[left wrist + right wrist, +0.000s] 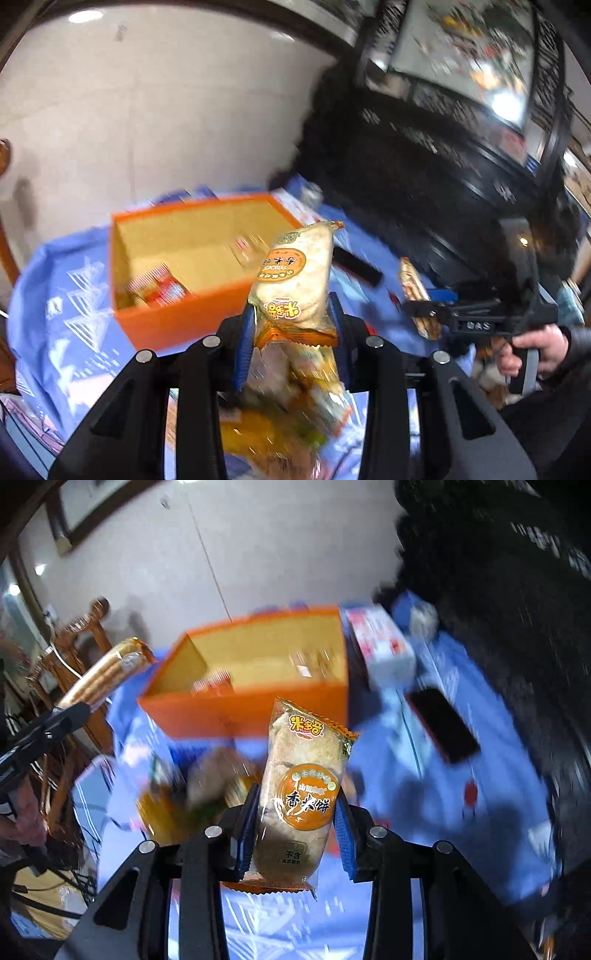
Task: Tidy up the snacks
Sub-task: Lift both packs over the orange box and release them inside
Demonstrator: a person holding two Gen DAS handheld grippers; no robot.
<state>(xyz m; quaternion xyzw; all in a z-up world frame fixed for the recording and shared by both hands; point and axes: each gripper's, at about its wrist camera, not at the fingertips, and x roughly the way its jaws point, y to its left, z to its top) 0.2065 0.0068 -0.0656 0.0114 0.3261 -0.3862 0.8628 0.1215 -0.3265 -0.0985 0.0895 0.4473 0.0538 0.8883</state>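
My left gripper (pixel 293 317) is shut on a clear and orange rice cracker packet (pixel 295 266), which stands up between the blue pads above the table. My right gripper (pixel 297 812) is shut on a second rice cracker packet (pixel 303 775) of the same kind. Just beyond both packets stands an open orange box (pixel 177 317) (pixel 240 712) with a few small red and white packets (pixel 159 288) inside. In the left wrist view the right gripper (pixel 424 310) shows at the right, packet (pixel 415 284) in its jaws. The left gripper (pixel 70 709) with its packet (pixel 107 672) shows at the left of the right wrist view.
A blue patterned cloth (pixel 66 295) covers the table. A blurred pile of loose snacks (pixel 192 794) lies below the grippers. A black phone (pixel 443 727) and a white and red carton (pixel 384 646) lie right of the box. Wooden chairs (pixel 81 635) stand at the left, dark furniture (pixel 424 155) behind.
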